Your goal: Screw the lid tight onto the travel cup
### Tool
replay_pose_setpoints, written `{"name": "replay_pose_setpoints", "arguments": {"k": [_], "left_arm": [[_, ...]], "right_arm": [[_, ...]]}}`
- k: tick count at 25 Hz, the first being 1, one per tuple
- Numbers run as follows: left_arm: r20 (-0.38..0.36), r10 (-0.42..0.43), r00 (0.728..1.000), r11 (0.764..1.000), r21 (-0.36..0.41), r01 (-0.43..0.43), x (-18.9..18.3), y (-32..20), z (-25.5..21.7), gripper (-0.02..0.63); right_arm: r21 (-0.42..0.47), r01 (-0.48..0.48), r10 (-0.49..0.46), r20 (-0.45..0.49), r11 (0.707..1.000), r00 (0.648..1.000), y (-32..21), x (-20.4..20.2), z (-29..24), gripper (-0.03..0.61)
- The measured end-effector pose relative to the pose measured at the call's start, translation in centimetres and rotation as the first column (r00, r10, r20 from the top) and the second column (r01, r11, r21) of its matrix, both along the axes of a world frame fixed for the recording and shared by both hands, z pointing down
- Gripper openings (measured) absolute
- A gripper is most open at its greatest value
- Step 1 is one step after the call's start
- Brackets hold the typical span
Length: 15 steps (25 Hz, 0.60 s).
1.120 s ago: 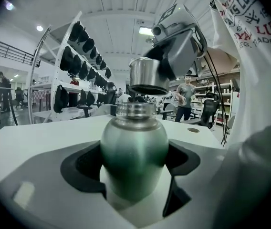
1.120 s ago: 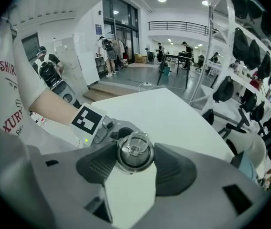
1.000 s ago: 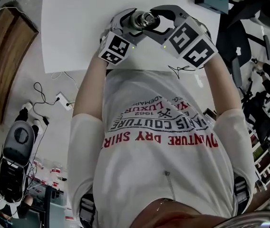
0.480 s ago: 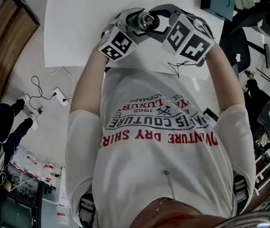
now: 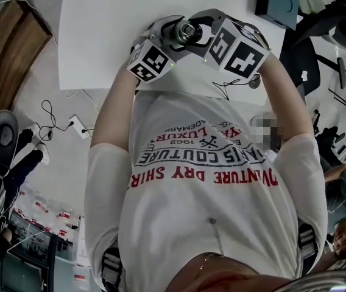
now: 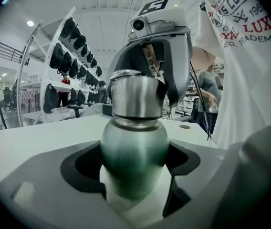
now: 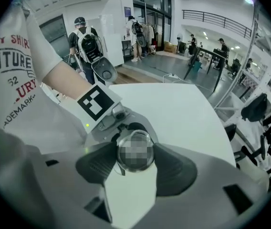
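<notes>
A: Why is the left claw (image 6: pixel 134 163) clamped round the belly of the green brushed-metal travel cup (image 6: pixel 133 142)?

B: I'd say to steady it, roughly upright over the white worktop (image 5: pixel 112 35), so it can't spin.

A: And the right claw (image 7: pixel 136 159)?

B: It reaches down from above with its pads pressed on both sides of the round steel lid (image 6: pixel 136 95), probably to twist it. The lid sits level, with a thin seam below.

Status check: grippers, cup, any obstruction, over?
Left gripper shut on travel cup body. Right gripper clamped on lid from above. Lid seated on cup, tightness unclear. Nothing obstructing.
</notes>
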<state>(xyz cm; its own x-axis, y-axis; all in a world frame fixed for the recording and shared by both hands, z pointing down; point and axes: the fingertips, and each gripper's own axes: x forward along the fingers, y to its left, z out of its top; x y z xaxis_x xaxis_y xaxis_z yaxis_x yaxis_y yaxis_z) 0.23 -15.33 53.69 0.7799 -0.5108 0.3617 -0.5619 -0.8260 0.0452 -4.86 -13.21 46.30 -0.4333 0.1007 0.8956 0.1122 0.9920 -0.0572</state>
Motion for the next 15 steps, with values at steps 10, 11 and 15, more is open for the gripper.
{"name": "replay_pose_setpoints", "arguments": {"k": [10, 11, 15], "left_arm": [[0.000, 0.048, 0.999, 0.999, -0.024, -0.048, -0.3, 0.1, 0.0, 0.387], [0.004, 0.051, 0.999, 0.998, -0.027, -0.051, -0.3, 0.2, 0.0, 0.387], [0.005, 0.065, 0.998, 0.997, -0.027, -0.065, -0.5, 0.2, 0.2, 0.387]], "right_arm": [[0.206, 0.443, -0.435, -0.084, 0.873, 0.897, 0.5, 1.5, -1.3, 0.307], [0.200, 0.495, -0.481, -0.116, 0.846, 0.869, 0.5, 1.6, -1.1, 0.307], [0.148, 0.625, -0.603, -0.169, 0.767, 0.780, 0.8, 1.2, -0.8, 0.307]]}}
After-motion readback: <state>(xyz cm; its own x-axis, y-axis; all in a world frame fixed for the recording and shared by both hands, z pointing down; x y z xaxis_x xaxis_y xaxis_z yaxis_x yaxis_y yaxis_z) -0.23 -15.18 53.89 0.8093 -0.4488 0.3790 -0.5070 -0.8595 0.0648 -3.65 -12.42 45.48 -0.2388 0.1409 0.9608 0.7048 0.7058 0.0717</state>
